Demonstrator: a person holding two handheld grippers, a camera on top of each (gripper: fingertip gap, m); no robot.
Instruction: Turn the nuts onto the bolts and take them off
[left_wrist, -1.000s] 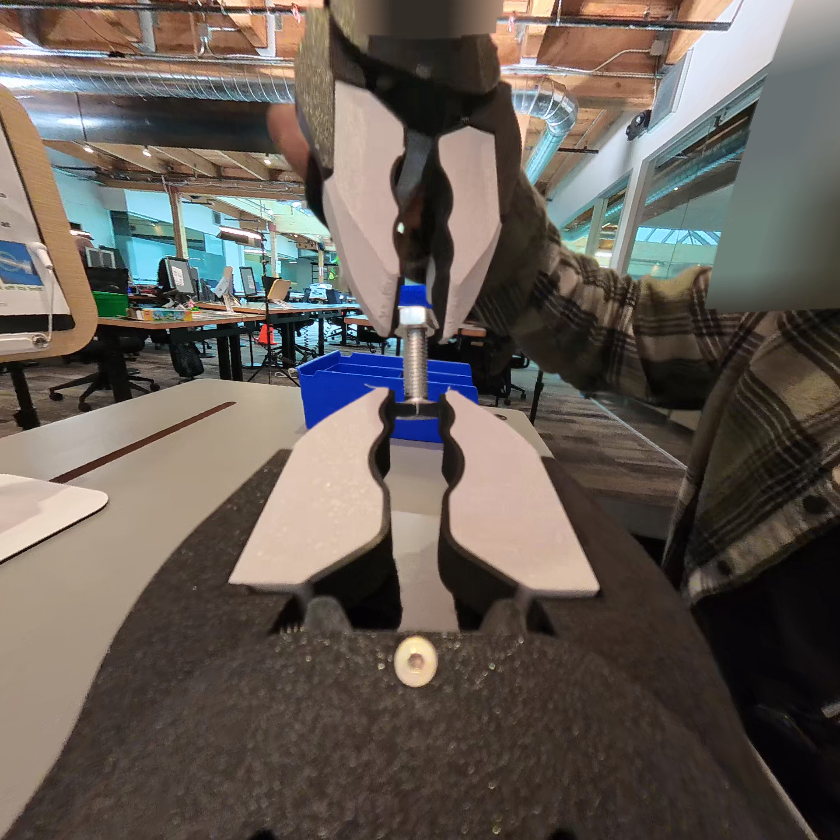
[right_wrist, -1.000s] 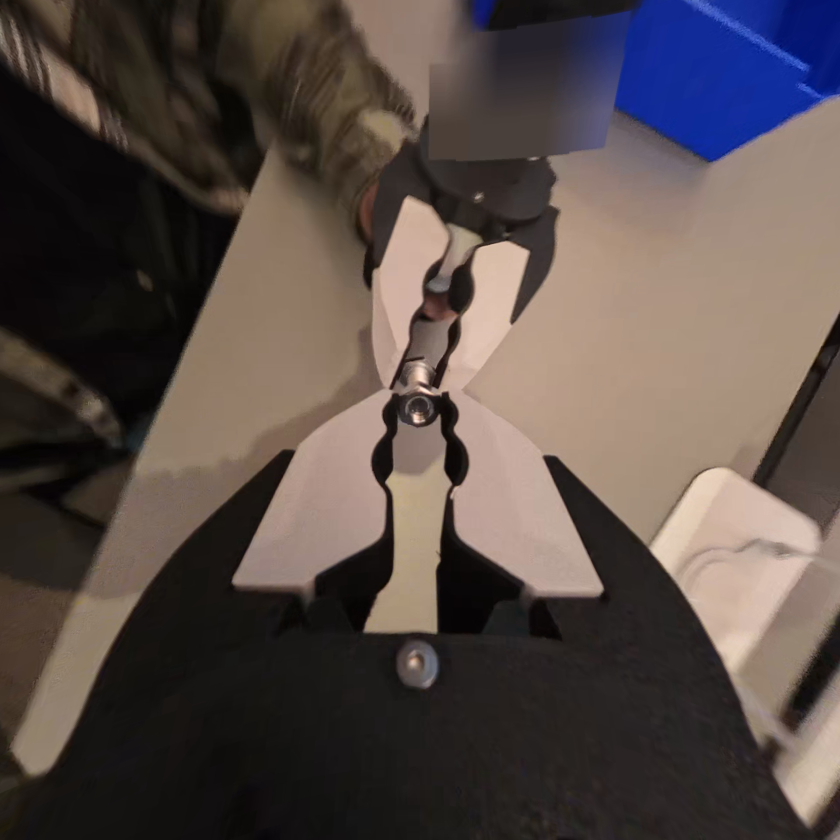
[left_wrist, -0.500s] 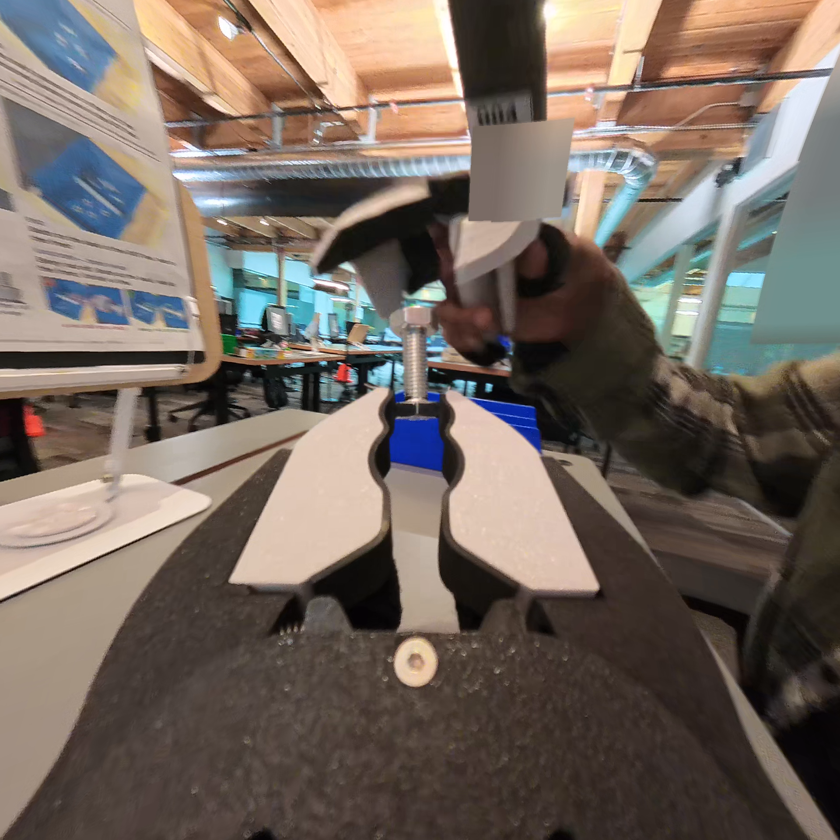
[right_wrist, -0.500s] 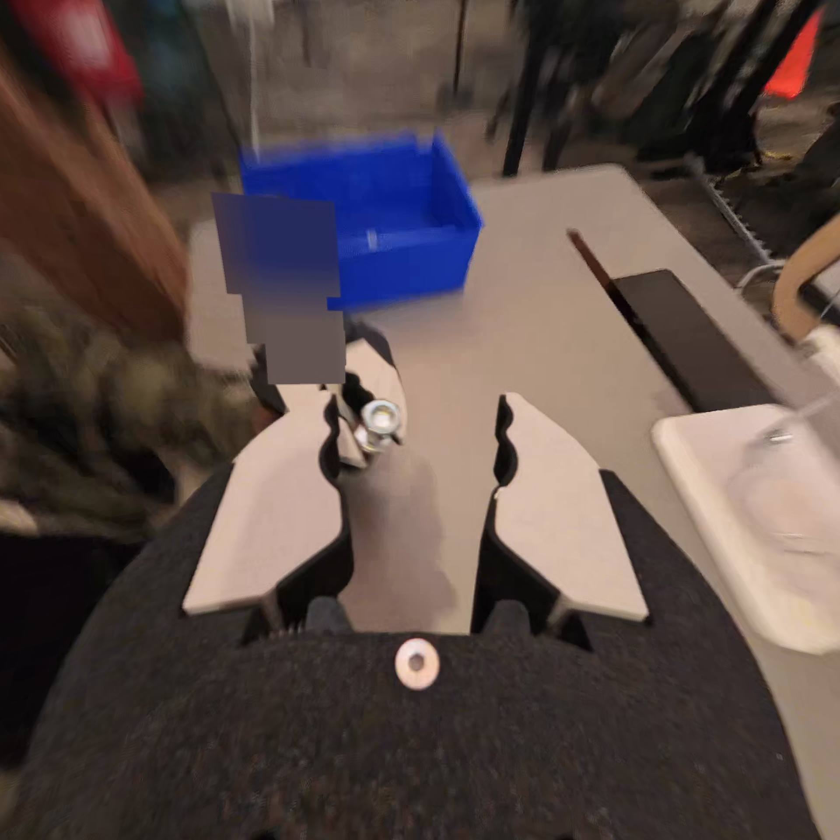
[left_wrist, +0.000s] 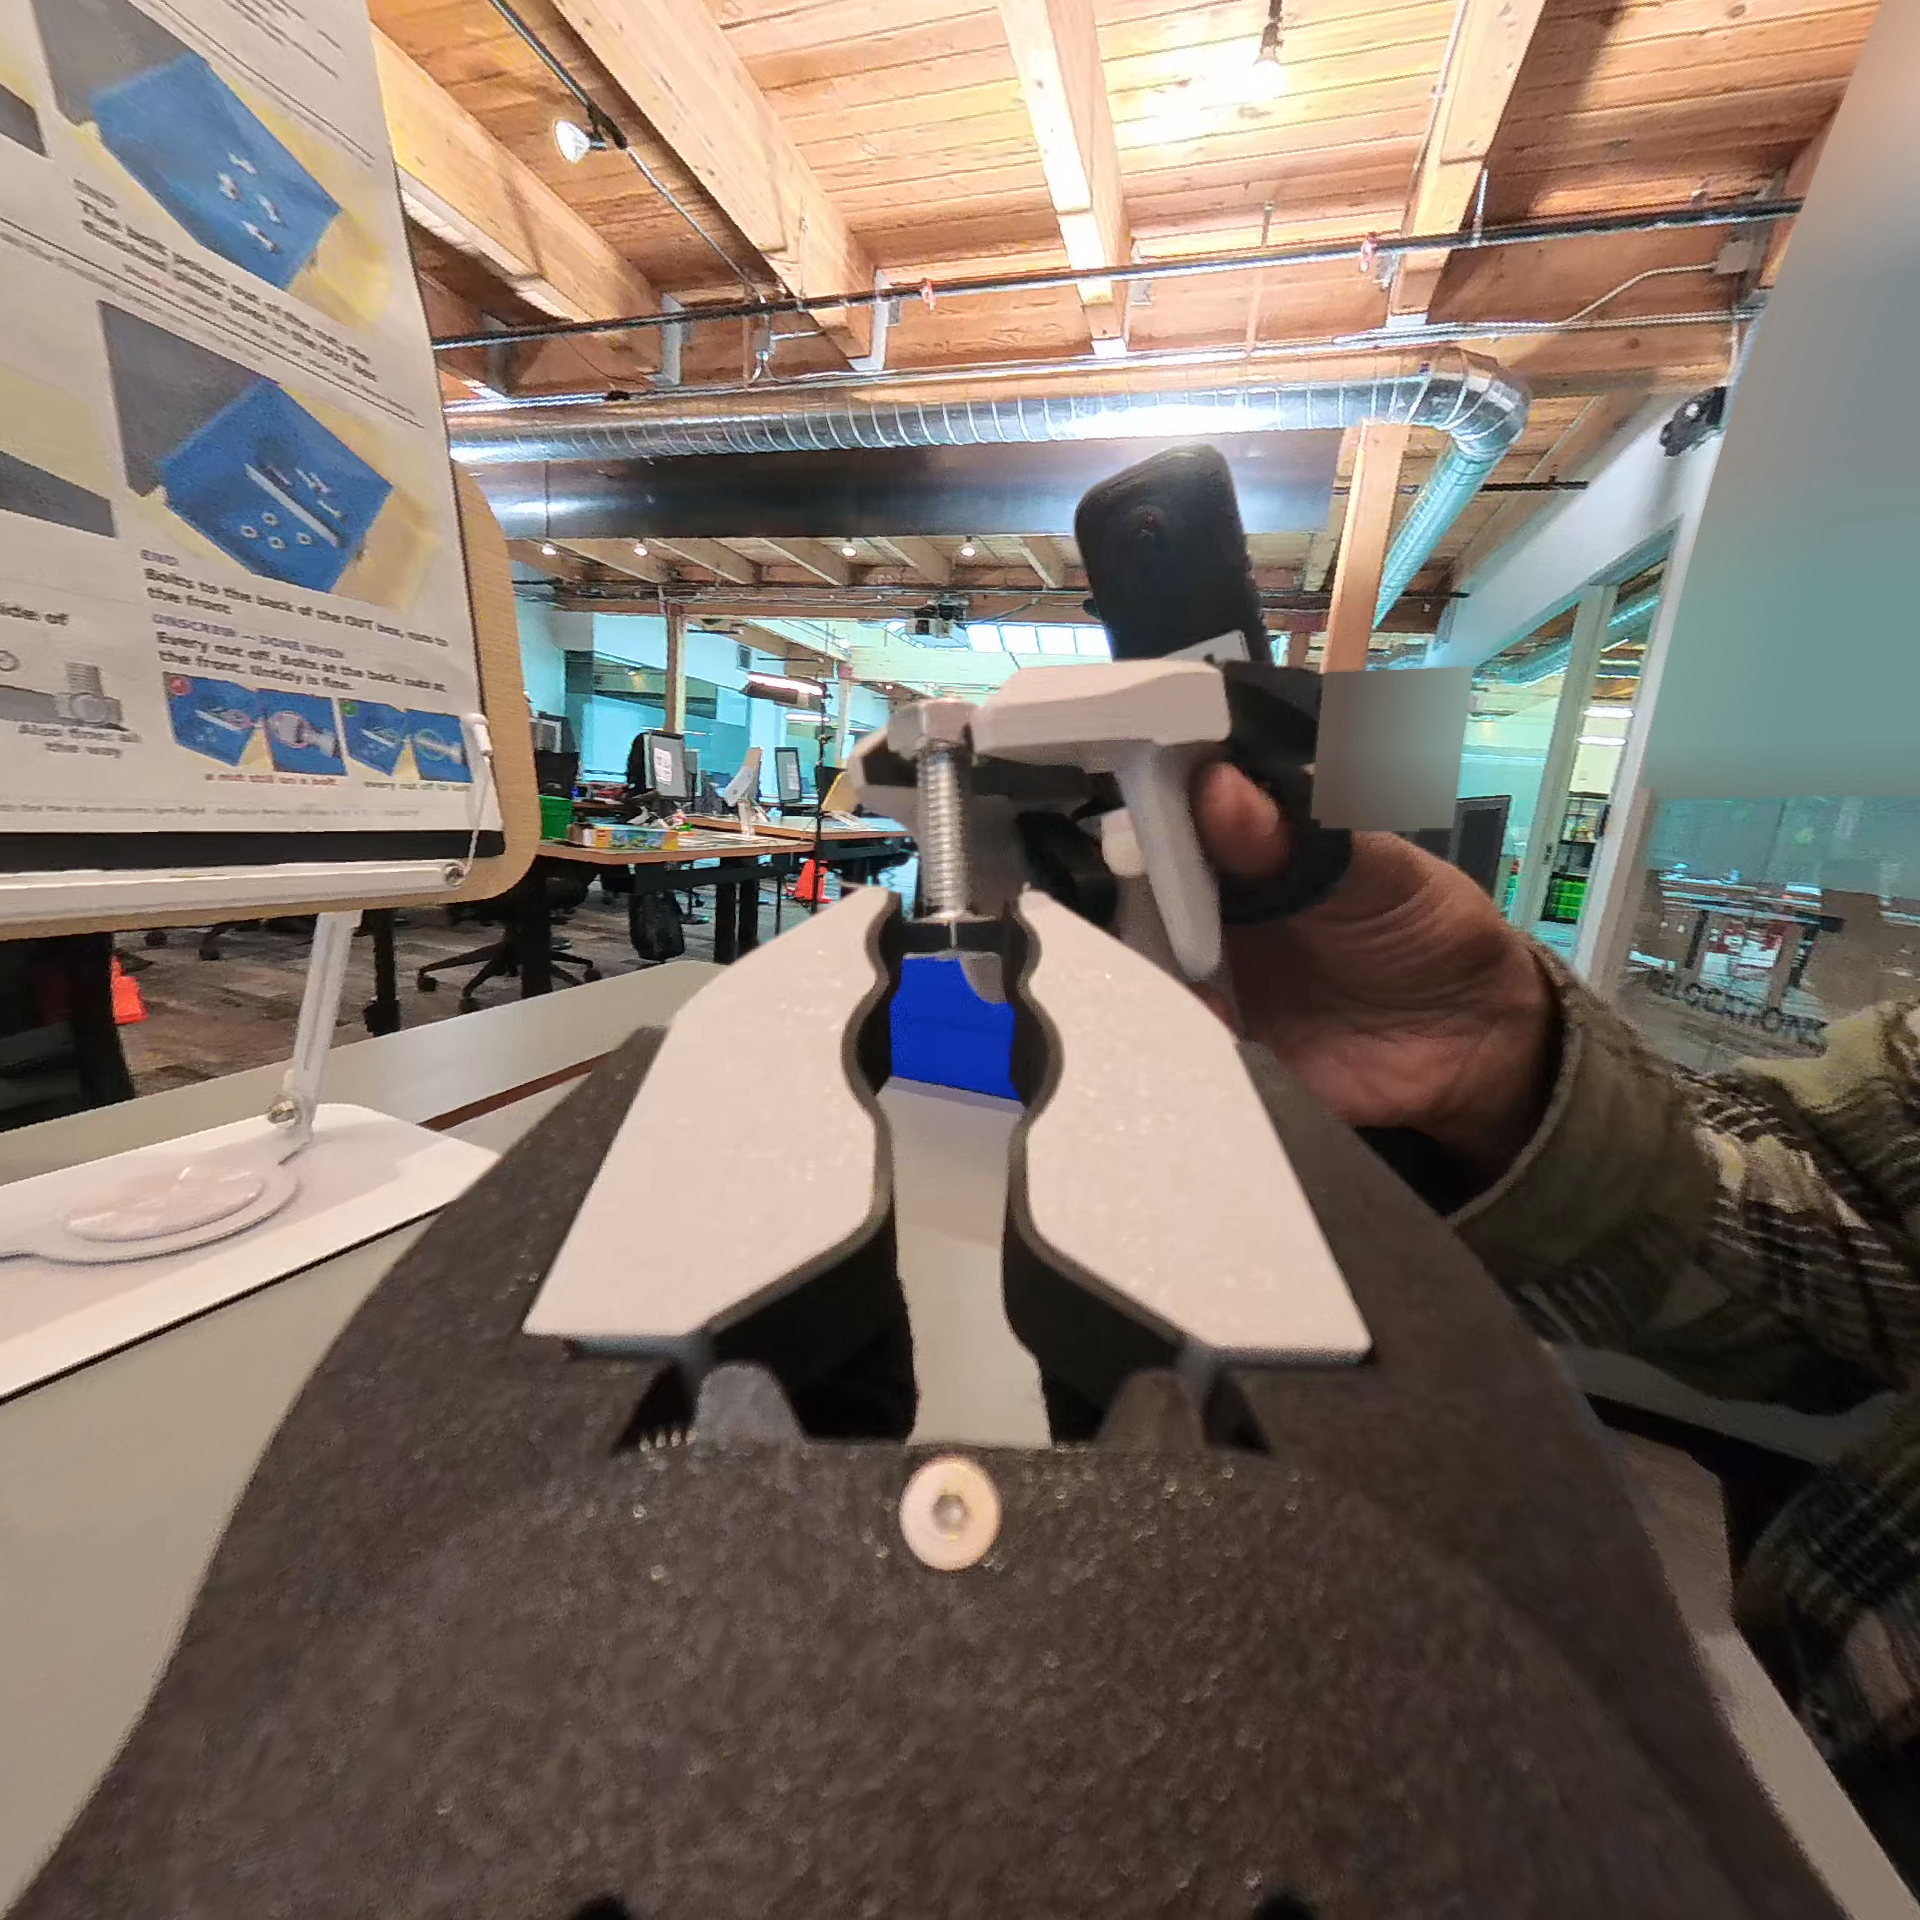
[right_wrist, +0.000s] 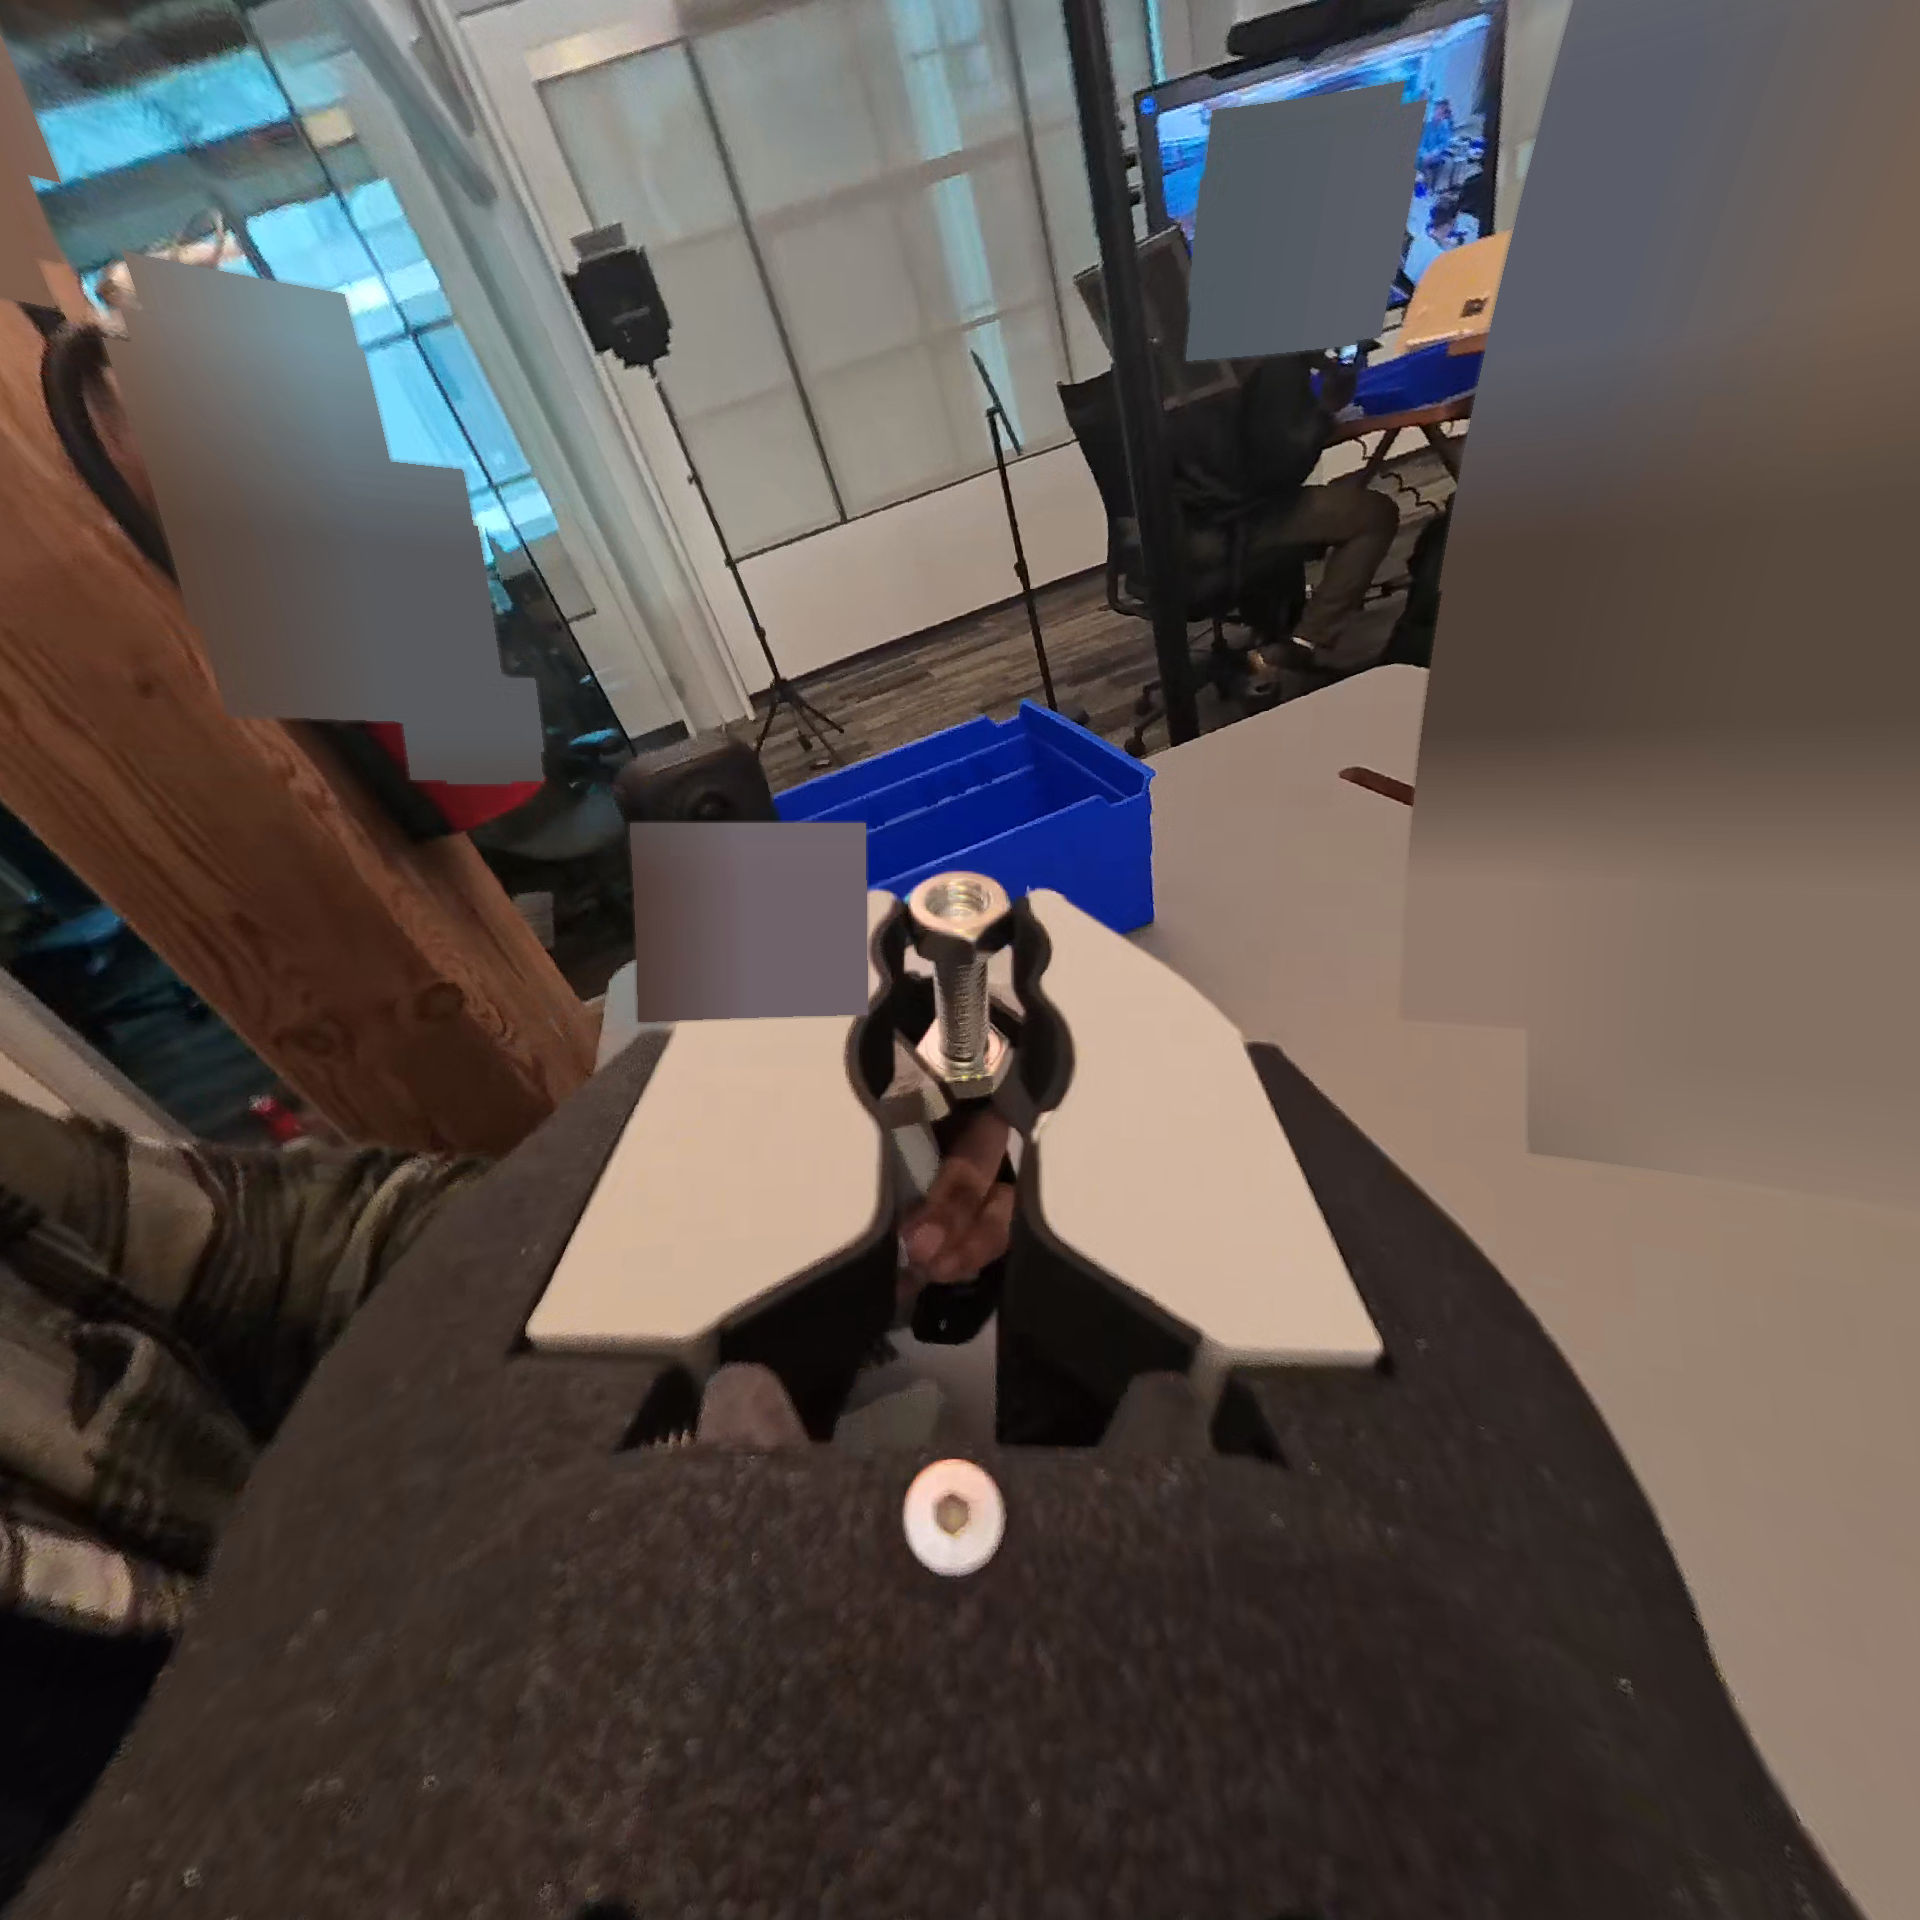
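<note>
Left hand-held gripper (left_wrist: 948, 925) nearly closed, its tips pinching the bolt (left_wrist: 943, 831) at its lower end; bolt stands upright, held in the air above the surface (left_wrist: 156, 1475).

Right hand-held gripper (right_wrist: 954, 925) closed on the nut (right_wrist: 954, 914) at the free tip of the thread. Bolt head (right_wrist: 961, 1065) sits at the far end, in the left gripper.

Blue bin (right_wrist: 997, 821) behind, well apart.

Judgement: nut sits only at the very tip, barely engaged, if at all. Cannot tell whether it is going on or coming off. Other nuts and bolts not visible.
</note>
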